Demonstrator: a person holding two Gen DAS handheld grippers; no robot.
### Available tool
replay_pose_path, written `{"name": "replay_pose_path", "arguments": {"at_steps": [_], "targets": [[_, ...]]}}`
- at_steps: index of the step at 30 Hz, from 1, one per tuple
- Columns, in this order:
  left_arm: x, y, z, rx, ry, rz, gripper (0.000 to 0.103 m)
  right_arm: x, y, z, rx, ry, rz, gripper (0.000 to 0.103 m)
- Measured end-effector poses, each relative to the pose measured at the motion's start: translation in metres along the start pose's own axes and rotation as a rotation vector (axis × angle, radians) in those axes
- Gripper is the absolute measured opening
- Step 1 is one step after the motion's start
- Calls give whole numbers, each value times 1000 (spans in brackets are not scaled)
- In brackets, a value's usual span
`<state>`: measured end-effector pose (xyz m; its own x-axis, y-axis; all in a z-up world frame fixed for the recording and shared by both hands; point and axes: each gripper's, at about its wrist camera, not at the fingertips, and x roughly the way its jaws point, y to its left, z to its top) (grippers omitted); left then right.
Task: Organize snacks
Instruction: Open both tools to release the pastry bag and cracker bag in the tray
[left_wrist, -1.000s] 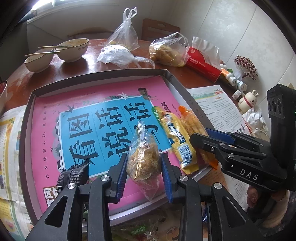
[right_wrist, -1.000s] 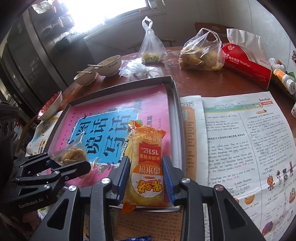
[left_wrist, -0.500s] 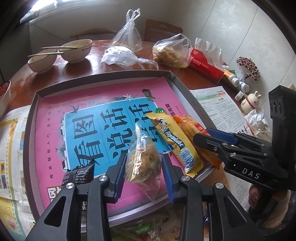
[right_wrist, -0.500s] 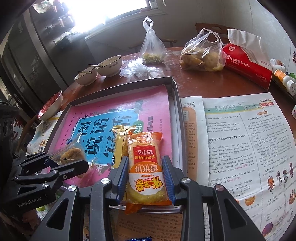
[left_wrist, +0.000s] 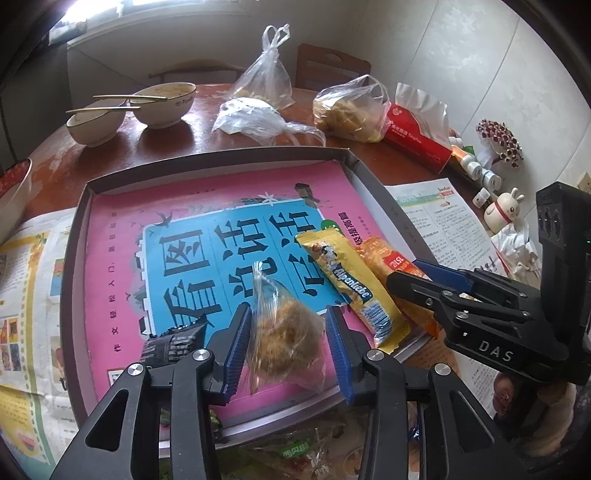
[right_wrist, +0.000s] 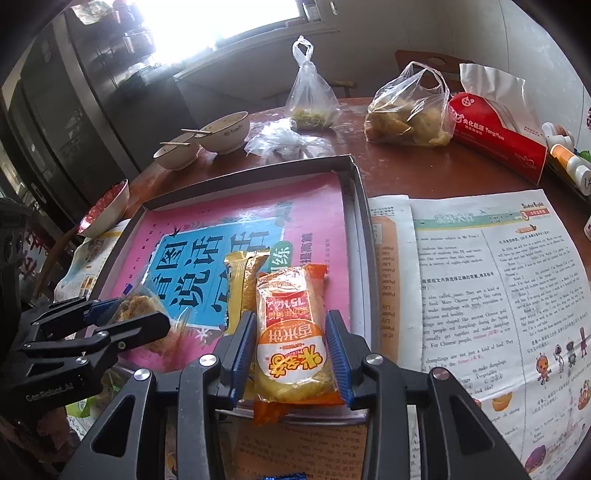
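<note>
Left gripper (left_wrist: 288, 343) clamped on a clear-wrapped fried pastry (left_wrist: 284, 332) over the tray's (left_wrist: 74, 258) near edge, right gripper (right_wrist: 291, 350) clamped on an orange rice cracker pack (right_wrist: 291, 332) beside the yellow Alpenliebe packet (left_wrist: 351, 284), tray on the desk (right_wrist: 424, 173).

The right gripper (left_wrist: 436, 273) hid most of the orange cracker pack (left_wrist: 391, 262) in the left wrist view. The red-filled bowl (left_wrist: 11, 192) at the table's left edge was cut off by the frame. The small bottles (left_wrist: 480, 173) by the wall were too small to read. Packets (left_wrist: 295, 454) beneath the tray's near edge (left_wrist: 280, 417) were partly hidden by the left gripper (left_wrist: 288, 350).
</note>
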<state>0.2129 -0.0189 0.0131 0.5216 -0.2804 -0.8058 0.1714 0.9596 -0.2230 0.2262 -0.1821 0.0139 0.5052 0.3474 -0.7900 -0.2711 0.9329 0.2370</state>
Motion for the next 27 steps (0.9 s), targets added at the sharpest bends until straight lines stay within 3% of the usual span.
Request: {"name": "replay_pose_path", "arguments": {"at_steps": [17,19,27], "targets": [[-17,11,0,-28,-47,14,44,-11,5,10,-9,-50,-4,39],[-21,13,-1,-32,-57,13,51,-14,5,10,-5,-57,2,42],[-36,16,-3,-46,-94,19,55,-26,9,8,-13,-80,10,47]]}}
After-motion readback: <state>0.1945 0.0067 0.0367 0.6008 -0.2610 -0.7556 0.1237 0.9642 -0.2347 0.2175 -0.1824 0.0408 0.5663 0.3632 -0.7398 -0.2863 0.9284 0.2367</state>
